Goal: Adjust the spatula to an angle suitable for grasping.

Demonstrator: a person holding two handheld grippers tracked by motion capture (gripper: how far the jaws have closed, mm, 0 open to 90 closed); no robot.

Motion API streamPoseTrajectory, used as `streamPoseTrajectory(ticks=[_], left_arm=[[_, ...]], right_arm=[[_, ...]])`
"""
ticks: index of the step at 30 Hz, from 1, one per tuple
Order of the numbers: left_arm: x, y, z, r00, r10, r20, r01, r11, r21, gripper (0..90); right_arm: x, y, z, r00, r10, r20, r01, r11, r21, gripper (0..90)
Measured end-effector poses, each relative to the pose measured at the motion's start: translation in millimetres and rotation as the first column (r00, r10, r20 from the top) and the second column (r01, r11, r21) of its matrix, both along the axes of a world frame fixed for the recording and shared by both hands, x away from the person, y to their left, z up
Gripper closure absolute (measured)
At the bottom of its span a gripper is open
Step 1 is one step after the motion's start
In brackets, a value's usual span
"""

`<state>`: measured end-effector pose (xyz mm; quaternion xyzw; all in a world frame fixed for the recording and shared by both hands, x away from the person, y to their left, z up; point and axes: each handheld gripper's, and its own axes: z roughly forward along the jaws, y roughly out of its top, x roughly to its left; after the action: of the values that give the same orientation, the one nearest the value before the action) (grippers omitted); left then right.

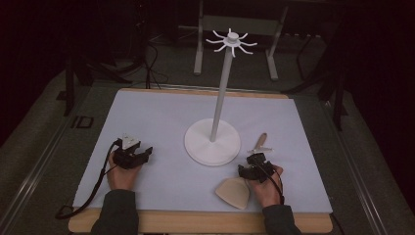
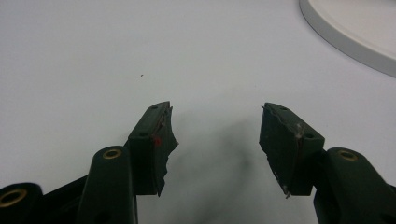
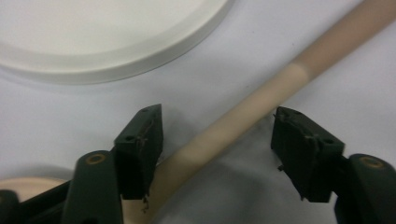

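At lower right of the high view, right gripper open astride the spatula handle, not yet gripped, hanging on the stand still left.

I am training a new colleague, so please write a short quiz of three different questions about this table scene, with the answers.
1. True or false: the right gripper is clamped tight on the spatula handle.
2. Which thing stands in the middle of the table? A) a cup B) a white stand with hooks on top C) a box
3. What lies between the jaws of the left gripper?

Key
1. False: the handle runs between the open jaws, and the right pad is clearly apart from it.
2. B: the white stand has a round base, a pole and hooks at its top.
3. Nothing, just bare table surface; the jaws are open.
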<state>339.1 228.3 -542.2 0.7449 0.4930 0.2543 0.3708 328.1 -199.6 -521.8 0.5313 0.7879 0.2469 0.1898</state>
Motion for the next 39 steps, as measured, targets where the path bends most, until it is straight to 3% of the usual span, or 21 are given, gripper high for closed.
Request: streamPoseTrajectory(ticks=[5, 21, 26, 32, 39], left_arm=[[0.0, 0.0, 0.0, 1.0, -0.001, 0.0, 0.001, 1.0, -0.001, 43.5], [0.3, 0.2, 0.0, 1.0, 0.0, -0.001, 0.0, 1.0, 0.0, 43.5], [0.6, 0.3, 0.0, 1.0, 0.001, -0.004, -0.001, 1.0, 0.001, 43.4], [0.7, -0.3, -0.3, 1.0, 0.003, -0.004, -0.003, 1.0, -0.003, 43.4], [1.0, 0.0, -0.2, 1.0, 0.002, -0.007, -0.002, 1.0, -0.004, 43.3]], right_arm=[[6.6, -3.9, 4.2, 0.9983, 0.039, -0.043, -0.04, 0.9991, -0.018, 39.4], [25.6, -42.4, 14.1, 0.9912, 0.021, -0.131, -0.018, 0.9996, 0.024, 58.4], [33.8, -56.3, 17.4, 0.9875, -0.003, -0.157, 0.008, 0.9995, 0.029, 69.0], [39.8, -54.2, 16.5, 0.982, -0.017, -0.188, 0.024, 0.9991, 0.034, 70.1], [48.3, -45.0, 16.5, 0.9769, -0.055, -0.207, 0.055, 0.9985, -0.005, 71.1]])
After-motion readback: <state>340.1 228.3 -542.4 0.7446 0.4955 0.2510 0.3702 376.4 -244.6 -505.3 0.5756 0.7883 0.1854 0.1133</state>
